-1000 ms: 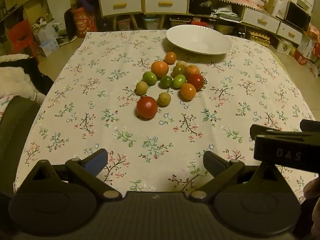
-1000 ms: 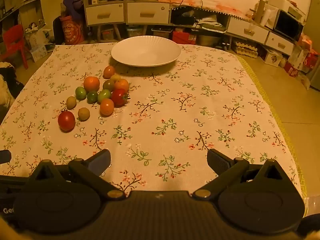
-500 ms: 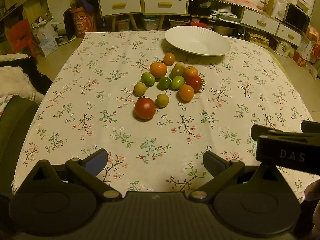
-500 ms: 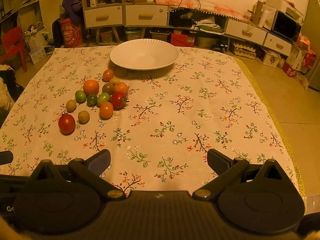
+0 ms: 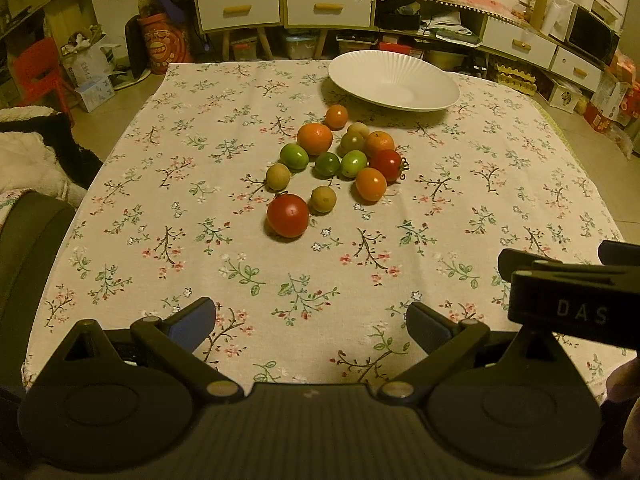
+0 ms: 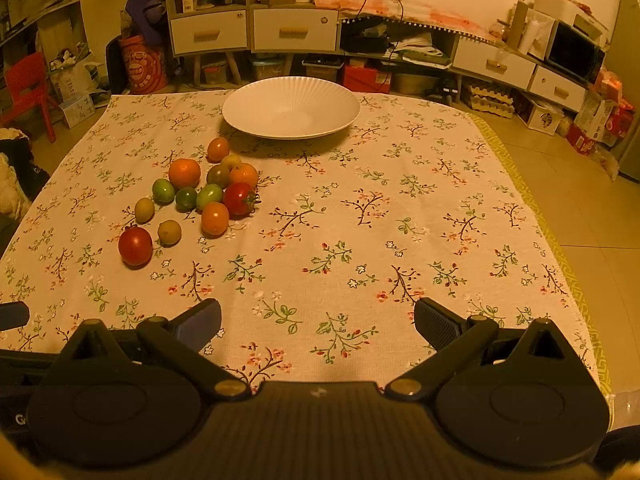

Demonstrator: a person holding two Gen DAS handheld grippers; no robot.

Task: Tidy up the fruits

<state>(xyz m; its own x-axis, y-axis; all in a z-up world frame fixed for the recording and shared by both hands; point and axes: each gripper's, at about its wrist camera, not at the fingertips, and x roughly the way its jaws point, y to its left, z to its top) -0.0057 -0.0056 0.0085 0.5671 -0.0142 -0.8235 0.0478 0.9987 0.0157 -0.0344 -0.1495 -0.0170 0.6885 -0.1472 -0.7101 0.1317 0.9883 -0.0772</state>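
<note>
Several small fruits lie clustered on the floral tablecloth (image 5: 192, 216): red, orange, green and yellowish ones. The biggest red tomato (image 5: 287, 215) (image 6: 135, 245) sits nearest me, a second red one (image 5: 386, 164) (image 6: 238, 198) at the cluster's right. A large orange one (image 5: 315, 138) (image 6: 184, 173) lies toward the back. Behind them stands an empty white plate (image 5: 394, 80) (image 6: 291, 107). My left gripper (image 5: 310, 326) hangs open over the table's near edge, well short of the fruits. My right gripper (image 6: 318, 320) is open too, right of the cluster.
The right gripper's body (image 5: 568, 296) shows at the left wrist view's right edge. Cabinets with drawers (image 6: 256, 32) and cluttered shelves stand beyond the table. A red chair (image 6: 28, 88) and a dark cushion (image 5: 24, 264) are on the left; tiled floor (image 6: 580, 200) lies right.
Both views have crept slightly, the fruits and plate shifting a little in frame. Both grippers stay open and hold nothing.
</note>
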